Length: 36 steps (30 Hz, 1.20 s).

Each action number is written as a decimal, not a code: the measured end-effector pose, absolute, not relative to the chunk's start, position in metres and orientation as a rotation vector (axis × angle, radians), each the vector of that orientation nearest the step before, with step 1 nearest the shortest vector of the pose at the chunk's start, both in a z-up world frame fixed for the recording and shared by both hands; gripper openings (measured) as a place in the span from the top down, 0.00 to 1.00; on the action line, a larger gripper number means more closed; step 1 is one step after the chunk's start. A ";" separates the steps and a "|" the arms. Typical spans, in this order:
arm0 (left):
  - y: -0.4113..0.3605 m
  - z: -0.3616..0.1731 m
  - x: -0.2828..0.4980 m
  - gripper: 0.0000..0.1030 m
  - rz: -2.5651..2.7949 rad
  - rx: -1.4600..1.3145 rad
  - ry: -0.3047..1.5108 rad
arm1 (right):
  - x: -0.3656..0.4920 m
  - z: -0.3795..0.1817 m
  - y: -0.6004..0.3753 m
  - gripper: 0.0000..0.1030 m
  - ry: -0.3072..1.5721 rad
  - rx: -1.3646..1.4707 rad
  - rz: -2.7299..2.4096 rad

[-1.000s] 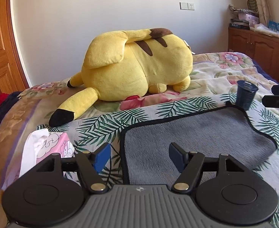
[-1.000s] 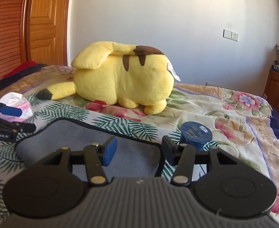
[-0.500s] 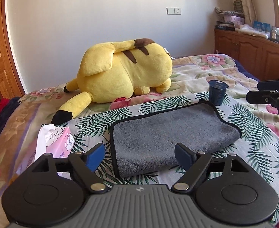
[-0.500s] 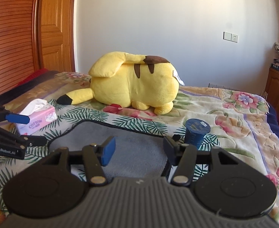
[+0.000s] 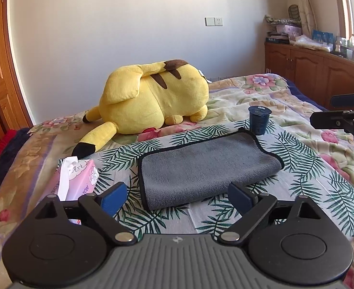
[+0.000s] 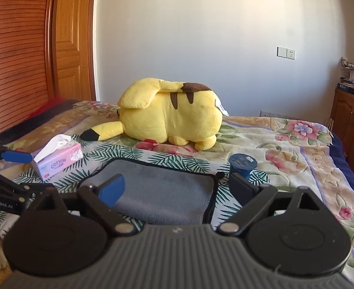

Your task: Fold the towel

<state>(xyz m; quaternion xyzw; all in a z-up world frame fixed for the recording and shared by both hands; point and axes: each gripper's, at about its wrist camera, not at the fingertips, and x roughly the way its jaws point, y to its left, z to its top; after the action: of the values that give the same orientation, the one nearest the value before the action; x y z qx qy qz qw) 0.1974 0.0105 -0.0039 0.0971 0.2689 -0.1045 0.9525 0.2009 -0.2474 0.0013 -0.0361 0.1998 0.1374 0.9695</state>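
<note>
A folded grey towel (image 5: 208, 171) is seen lying ahead of both spread, empty claws, left gripper (image 5: 177, 196) and right gripper (image 6: 177, 187); folding is judged complete, withdrawal remaining

Lying on the bed (image 5: 297, 101): one grey towel (image 5: 208, 168), one yellow plush toy (image 5: 152, 101), one tissue box (image 5: 80, 175), one dark blue cup (image 5: 259, 120); two tools hovering: left tool (image 5: 177, 197), right tool (image 6: 177, 187).

Sunlit white wall (image 6: 201, 36), wooden door (image 6: 73, 48), cabinets (image 5: 316, 77)

towel's (image 6: 157, 192) near edge hidden behind right tongs (image 6: 175, 187), cupboard clutter (image 5: 309, 38) too small to identify
</note>
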 end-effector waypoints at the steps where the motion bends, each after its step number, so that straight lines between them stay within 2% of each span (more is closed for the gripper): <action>1: 0.011 -0.003 0.194 0.25 -0.211 0.198 0.546 | 0.199 0.001 -0.248 0.04 0.403 -0.071 0.277; 2: 0.011 -0.002 0.191 0.24 -0.210 0.198 0.544 | 0.197 0.002 -0.248 0.00 0.401 -0.067 0.275; 7: 0.009 0.006 0.173 0.17 -0.211 0.193 0.531 | 0.182 0.002 -0.250 0.00 0.412 -0.058 0.266; 21: -0.002 0.038 0.118 0.16 -0.244 0.149 0.496 | 0.130 0.023 -0.254 0.00 0.392 -0.056 0.257; 36: 0.001 0.028 0.065 0.16 -0.197 0.150 0.489 | 0.092 0.031 -0.256 0.00 0.366 -0.056 0.243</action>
<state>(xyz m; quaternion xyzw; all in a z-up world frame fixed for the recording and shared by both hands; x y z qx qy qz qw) 0.0647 0.0005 0.0277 0.0740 0.2413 -0.0972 0.9627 0.0917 -0.2563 0.0309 -0.0278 0.1817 0.1207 0.9755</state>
